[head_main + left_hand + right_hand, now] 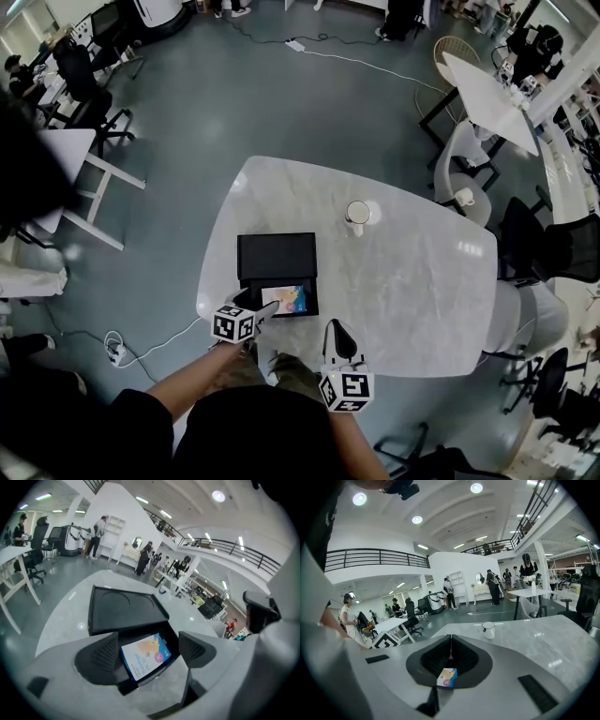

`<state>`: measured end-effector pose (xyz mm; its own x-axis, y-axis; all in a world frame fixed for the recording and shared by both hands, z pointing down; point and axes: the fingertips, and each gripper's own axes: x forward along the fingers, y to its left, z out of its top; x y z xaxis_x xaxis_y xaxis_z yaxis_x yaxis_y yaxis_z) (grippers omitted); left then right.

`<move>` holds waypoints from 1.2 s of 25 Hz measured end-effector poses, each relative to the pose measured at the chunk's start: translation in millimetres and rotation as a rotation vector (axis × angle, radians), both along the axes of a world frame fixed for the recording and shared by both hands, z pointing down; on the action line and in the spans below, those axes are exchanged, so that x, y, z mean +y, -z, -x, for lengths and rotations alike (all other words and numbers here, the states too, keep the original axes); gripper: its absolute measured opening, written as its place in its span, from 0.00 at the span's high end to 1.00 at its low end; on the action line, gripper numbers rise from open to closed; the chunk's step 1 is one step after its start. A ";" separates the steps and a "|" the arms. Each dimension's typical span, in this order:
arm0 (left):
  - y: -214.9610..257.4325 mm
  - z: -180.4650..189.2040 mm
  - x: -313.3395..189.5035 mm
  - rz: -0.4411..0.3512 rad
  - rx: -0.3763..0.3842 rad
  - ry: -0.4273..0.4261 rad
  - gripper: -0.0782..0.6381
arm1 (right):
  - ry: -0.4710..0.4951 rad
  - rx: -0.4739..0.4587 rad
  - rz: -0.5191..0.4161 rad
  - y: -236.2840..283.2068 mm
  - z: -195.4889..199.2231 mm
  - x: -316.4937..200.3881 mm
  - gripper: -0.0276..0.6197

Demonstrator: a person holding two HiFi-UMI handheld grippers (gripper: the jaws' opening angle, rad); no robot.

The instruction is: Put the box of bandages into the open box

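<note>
Task thing: small white-and-blue cardboard bandage box (145,656) lies flat in the tray of the black rectangular open box (277,255), lid folded back, left of centre in the head view.
Left claw (147,651): released; we see its pads spread either side of the bandage box, not touching it.
Right claw (451,644): clenched on nothing, lower centre of the head view.
Table: white marble-look table (412,281); white mug (357,215) near centre, well apart from the box.

Your bandage box (286,299), white-faced with an orange-and-blue picture and blue edges, lies face up and slightly askew in the tray of the black open box (277,255). Its lid lies flat on the counter (412,281), toward 12 o'clock.
</note>
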<state>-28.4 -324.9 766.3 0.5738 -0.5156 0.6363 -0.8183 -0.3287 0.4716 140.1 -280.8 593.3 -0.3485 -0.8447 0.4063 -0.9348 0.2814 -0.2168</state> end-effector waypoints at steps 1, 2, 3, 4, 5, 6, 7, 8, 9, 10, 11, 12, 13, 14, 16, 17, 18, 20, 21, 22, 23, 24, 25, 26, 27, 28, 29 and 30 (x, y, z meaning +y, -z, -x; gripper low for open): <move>16.5 1.9 0.3 -0.051 0.010 0.025 0.34 | 0.012 -0.002 -0.011 3.8 0.8 0.1 0.94; 34.1 3.7 1.2 -0.101 0.018 0.047 0.34 | 0.024 -0.002 -0.023 7.7 1.6 -0.1 0.94; 51.8 5.2 3.2 -0.145 0.026 0.069 0.34 | 0.036 -0.001 -0.035 11.5 2.7 -0.7 0.94; 69.1 6.3 6.2 -0.182 0.037 0.092 0.34 | 0.049 0.001 -0.047 15.0 3.9 -1.3 0.94; 85.6 7.2 10.5 -0.216 0.050 0.116 0.34 | 0.062 0.004 -0.058 18.3 5.2 -1.3 0.94; 101.1 8.1 16.0 -0.249 0.061 0.139 0.34 | 0.076 0.006 -0.067 21.5 7.0 -0.5 0.94; 115.6 9.4 22.1 -0.283 0.067 0.160 0.34 | 0.090 0.007 -0.077 25.2 9.4 0.8 0.94; 129.1 11.6 28.2 -0.317 0.067 0.177 0.34 | 0.103 0.007 -0.088 29.8 12.8 1.8 0.94; 141.7 14.8 34.2 -0.348 0.064 0.192 0.35 | 0.116 0.007 -0.101 35.1 17.3 2.6 0.94; 153.4 18.7 39.8 -0.376 0.061 0.204 0.35 | 0.126 0.006 -0.115 40.8 22.3 3.3 0.94; 164.3 22.3 45.2 -0.403 0.057 0.212 0.36 | 0.134 0.005 -0.126 46.1 26.9 4.2 0.94; 174.5 24.6 50.3 -0.432 0.055 0.214 0.38 | 0.139 0.003 -0.136 50.7 30.5 5.3 0.94; 184.1 25.3 54.8 -0.462 0.054 0.210 0.42 | 0.143 0.002 -0.145 54.4 32.7 6.4 0.94; 193.3 24.8 58.6 -0.493 0.056 0.203 0.47 | 0.146 0.002 -0.152 57.4 33.8 7.2 0.94; 210.4 23.7 64.7 -0.554 0.067 0.183 0.57 | 0.153 0.005 -0.169 63.0 35.7 7.9 0.94; 219.1 23.8 67.1 -0.585 0.072 0.172 0.61 | 0.159 0.006 -0.179 66.3 37.0 8.0 0.94; 228.2 24.4 69.0 -0.614 0.071 0.162 0.69 | 0.165 0.007 -0.188 69.8 38.4 8.1 0.94; 244.9 28.7 71.3 -0.664 0.047 0.159 0.79 | 0.174 0.015 -0.203 75.6 40.1 8.4 0.94; 251.1 32.7 71.4 -0.680 0.032 0.169 0.81 | 0.173 0.024 -0.207 77.5 40.1 8.2 0.94; 255.6 37.6 70.8 -0.691 0.020 0.185 0.83 | 0.169 0.035 -0.209 78.7 39.9 7.8 0.94; 258.8 42.4 69.8 -0.696 0.012 0.201 0.84 | 0.167 0.047 -0.209 79.1 39.8 7.0 0.94; 261.1 46.6 68.6 -0.697 0.006 0.213 0.85 | 0.167 0.057 -0.208 79.0 39.8 6.2 0.94; 262.6 49.7 67.4 -0.697 0.001 0.220 0.85 | 0.168 0.065 -0.207 78.9 39.8 5.5 0.94; 263.8 51.8 66.3 -0.698 -0.003 0.222 0.85 | 0.168 0.070 -0.208 79.3 39.5 4.8 0.94; 264.7 53.1 65.2 -0.702 -0.006 0.221 0.85 | 0.168 0.075 -0.211 80.4 39.0 4.0 0.94; 265.4 53.7 64.2 -0.707 -0.007 0.218 0.85 | 0.165 0.080 -0.216 81.8 38.3 3.0 0.94; 266.1 53.7 63.2 -0.712 -0.007 0.214 0.86 | 0.162 0.087 -0.220 83.1 37.4 2.0 0.94; 266.8 53.3 62.1 -0.716 -0.007 0.210 0.86 | 0.158 0.097 -0.223 83.8 36.2 0.8 0.94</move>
